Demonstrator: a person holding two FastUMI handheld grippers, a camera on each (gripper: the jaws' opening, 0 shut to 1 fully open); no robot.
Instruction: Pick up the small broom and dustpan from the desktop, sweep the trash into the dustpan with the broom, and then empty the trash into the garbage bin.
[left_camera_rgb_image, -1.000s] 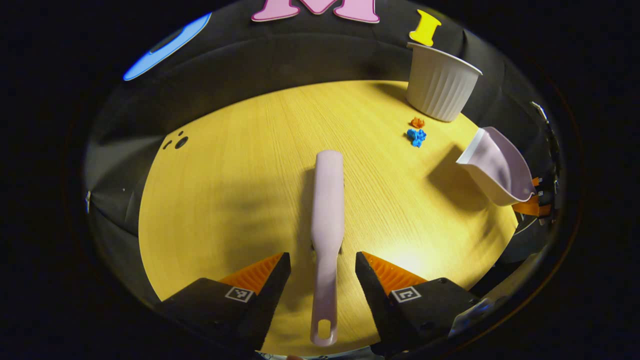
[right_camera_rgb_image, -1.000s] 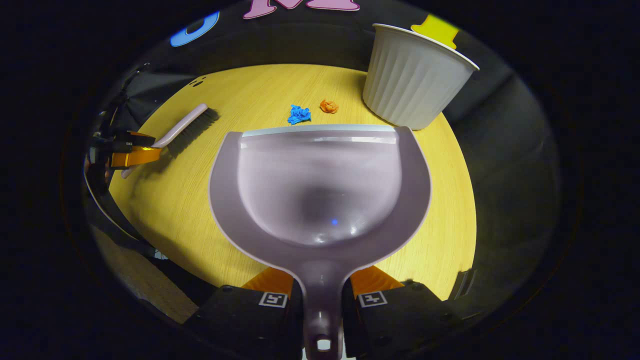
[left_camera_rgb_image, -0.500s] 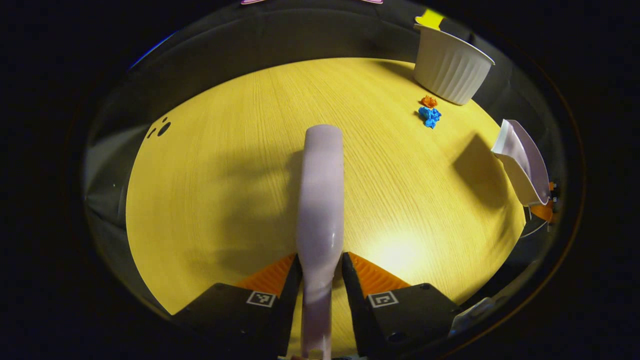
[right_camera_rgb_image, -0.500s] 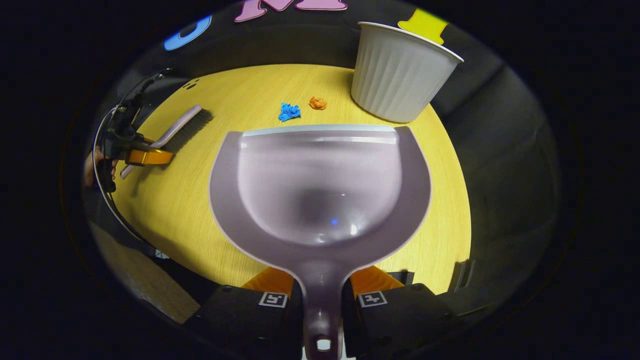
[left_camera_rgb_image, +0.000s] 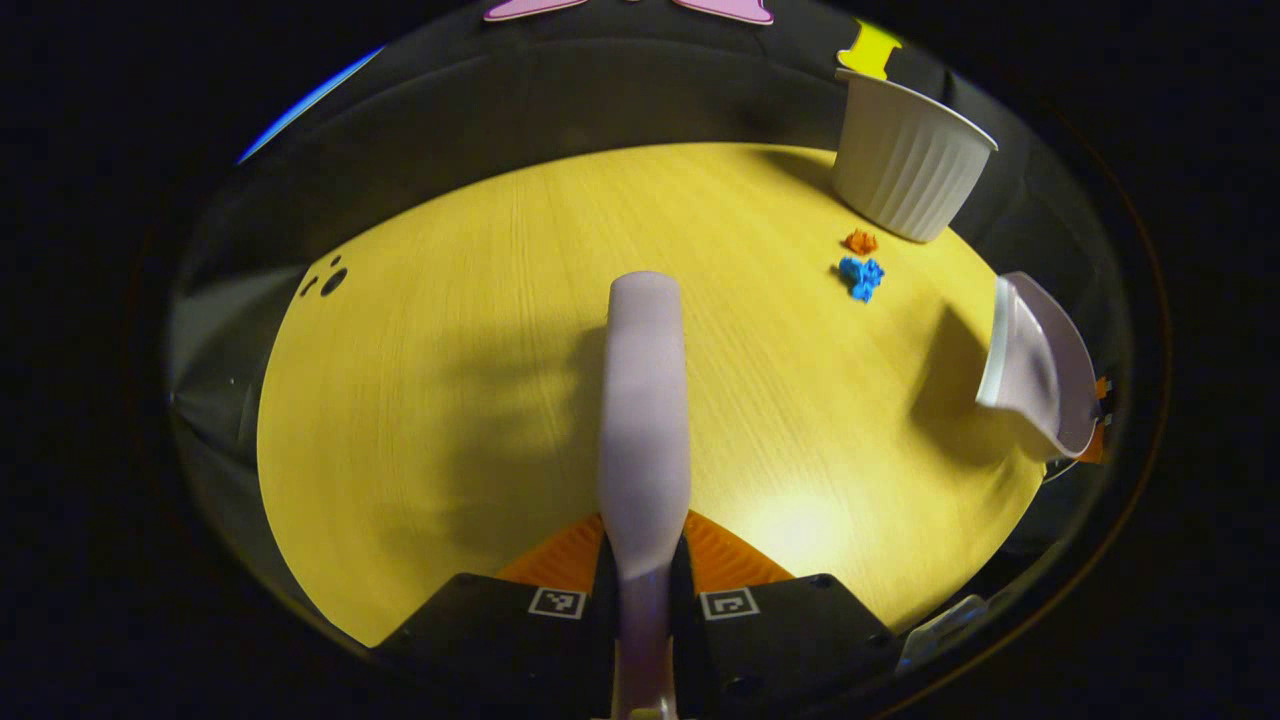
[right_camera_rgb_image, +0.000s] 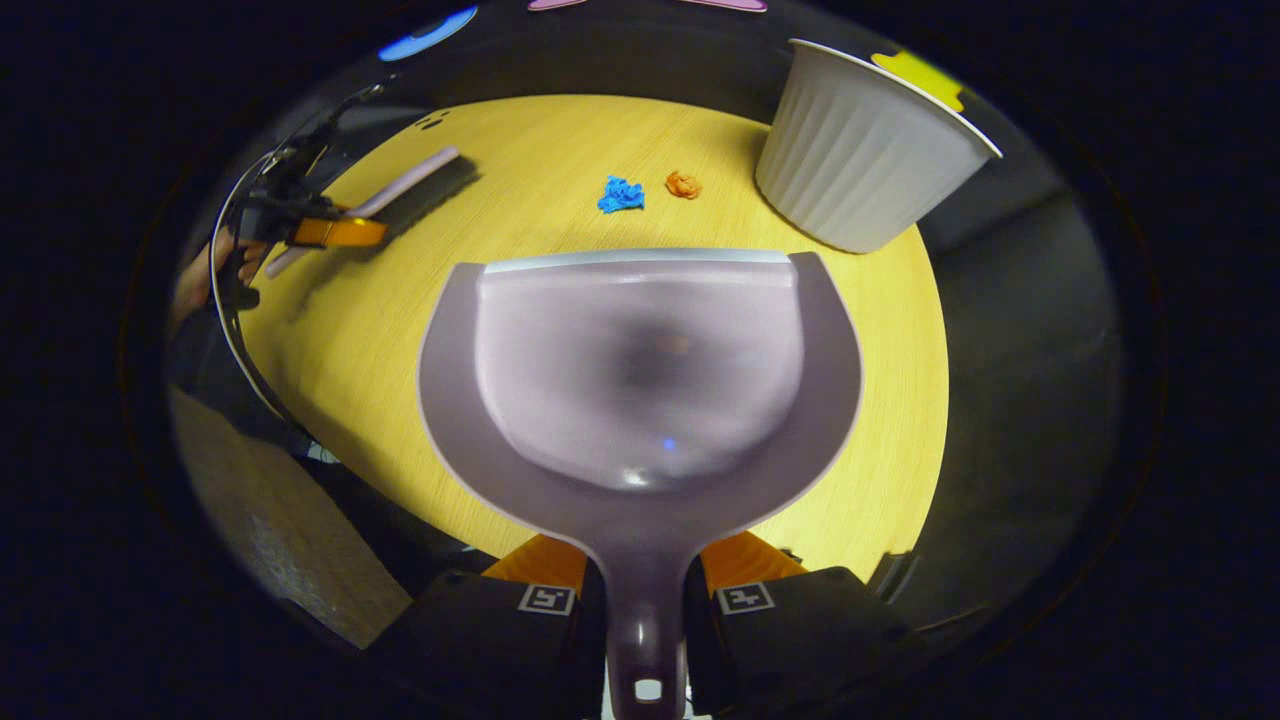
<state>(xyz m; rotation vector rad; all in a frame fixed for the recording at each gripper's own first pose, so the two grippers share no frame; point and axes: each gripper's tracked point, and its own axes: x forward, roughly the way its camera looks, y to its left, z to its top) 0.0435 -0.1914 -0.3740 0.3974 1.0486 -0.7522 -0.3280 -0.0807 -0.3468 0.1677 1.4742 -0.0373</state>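
At the bottom centre of the left gripper view, the left gripper is closed with both fingers pressed on the broom handle. The dustpan handle is clamped likewise by the right gripper, low centre of its view. Blue scrap and orange scrap lie upper centre on the tabletop, beside the white ribbed bin. Judgement: the pan lip should be set flat just before the scraps and the bristles drawn toward it. The dustpan is held level, above the tabletop.
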